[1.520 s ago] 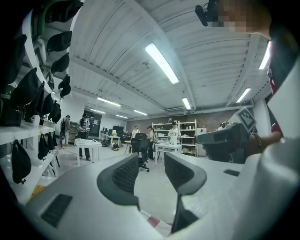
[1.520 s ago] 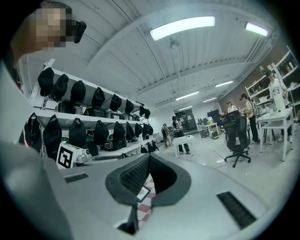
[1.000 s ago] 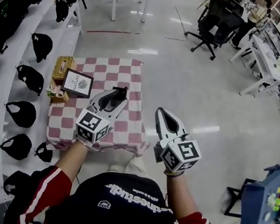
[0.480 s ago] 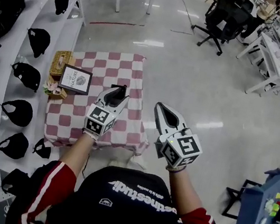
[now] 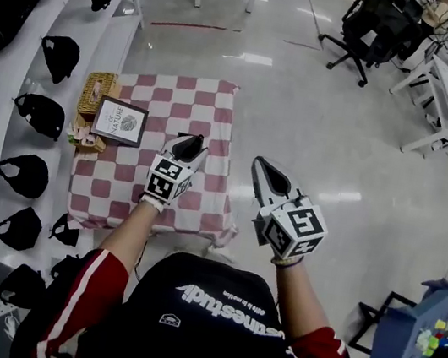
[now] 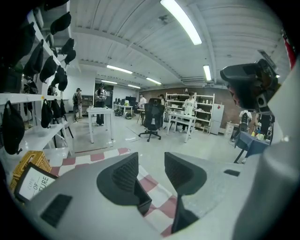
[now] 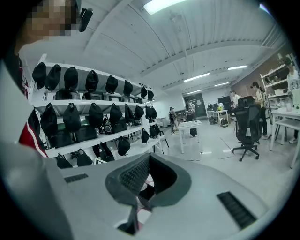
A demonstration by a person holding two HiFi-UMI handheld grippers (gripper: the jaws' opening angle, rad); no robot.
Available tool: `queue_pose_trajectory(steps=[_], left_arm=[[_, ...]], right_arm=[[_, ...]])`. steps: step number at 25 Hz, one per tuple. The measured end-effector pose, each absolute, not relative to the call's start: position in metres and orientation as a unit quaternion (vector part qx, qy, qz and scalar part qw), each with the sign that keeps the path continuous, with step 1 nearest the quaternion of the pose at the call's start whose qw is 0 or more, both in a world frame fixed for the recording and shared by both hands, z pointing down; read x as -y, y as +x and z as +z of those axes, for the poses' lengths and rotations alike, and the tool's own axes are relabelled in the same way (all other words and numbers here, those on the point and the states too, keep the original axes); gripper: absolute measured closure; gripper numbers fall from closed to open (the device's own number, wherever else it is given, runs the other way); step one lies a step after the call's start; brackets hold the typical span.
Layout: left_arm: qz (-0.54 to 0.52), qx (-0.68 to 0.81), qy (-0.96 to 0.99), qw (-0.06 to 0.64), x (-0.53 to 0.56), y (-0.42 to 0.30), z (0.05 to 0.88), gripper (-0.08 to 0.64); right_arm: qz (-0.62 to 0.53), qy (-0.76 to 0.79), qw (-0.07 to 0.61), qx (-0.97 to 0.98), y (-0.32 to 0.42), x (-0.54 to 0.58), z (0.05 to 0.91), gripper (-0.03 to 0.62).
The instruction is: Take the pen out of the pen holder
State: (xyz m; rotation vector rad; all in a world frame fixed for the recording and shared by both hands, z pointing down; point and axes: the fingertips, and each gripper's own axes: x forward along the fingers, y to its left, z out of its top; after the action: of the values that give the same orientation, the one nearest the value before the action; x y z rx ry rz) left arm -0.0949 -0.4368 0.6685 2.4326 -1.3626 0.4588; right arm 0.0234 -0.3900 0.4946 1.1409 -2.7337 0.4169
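Low worktop (image 5: 220,105) at centre left of the head view, draped in a red-and-white checked cloth, soft folds at the near edge. At its left edge: a woven wicker basket (image 5: 96,85), rectangular, contents unclear; beside it a dark-framed card (image 5: 120,122) with "NATURE" readable. Left claw (image 5: 192,138) over the cloth's right half, grey matte plastic with ribbed black pads; in the left gripper view this claw (image 6: 151,164) stands narrowly apart, nothing between, only checked cloth beneath. Right claw (image 5: 261,163) off the worktop's right edge, over glossy floor; in the right gripper view it (image 7: 147,159) is pressed together, empty. Pen and pen holder cannot be made out in any view. White shelves at far left carry rounded black caps (image 5: 61,55).
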Motion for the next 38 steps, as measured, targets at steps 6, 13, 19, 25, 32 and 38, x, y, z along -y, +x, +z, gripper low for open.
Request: queue_pose_trajectory(steps=[6, 13, 19, 25, 32, 38], left_arm=[[0.198, 0.481, 0.837, 0.169, 0.451, -0.1, 0.707, 0.396], [0.218, 0.491, 0.816, 0.214, 0.468, -0.105, 0.741, 0.396], [0.233, 0.501, 0.802, 0.226, 0.479, -0.107, 0.755, 0.396], [0.254, 0.506, 0.791, 0.232, 0.487, -0.105, 0.77, 0.396], [0.257, 0.517, 0.782, 0.234, 0.495, -0.107, 0.775, 0.396], [0.285, 0.514, 0.777, 0.227, 0.494, -0.105, 0.781, 0.415]], right_arm=[[0.142, 0.382, 0.084, 0.909, 0.029, 0.395, 0.507, 0.592], [0.163, 0.392, 0.083, 0.902, 0.038, 0.396, 0.518, 0.592], [0.17, 0.401, 0.084, 0.896, 0.049, 0.399, 0.523, 0.592], [0.173, 0.403, 0.084, 0.895, 0.057, 0.399, 0.523, 0.592], [0.177, 0.406, 0.083, 0.893, 0.066, 0.401, 0.527, 0.592], [0.178, 0.407, 0.081, 0.892, 0.072, 0.401, 0.524, 0.592]])
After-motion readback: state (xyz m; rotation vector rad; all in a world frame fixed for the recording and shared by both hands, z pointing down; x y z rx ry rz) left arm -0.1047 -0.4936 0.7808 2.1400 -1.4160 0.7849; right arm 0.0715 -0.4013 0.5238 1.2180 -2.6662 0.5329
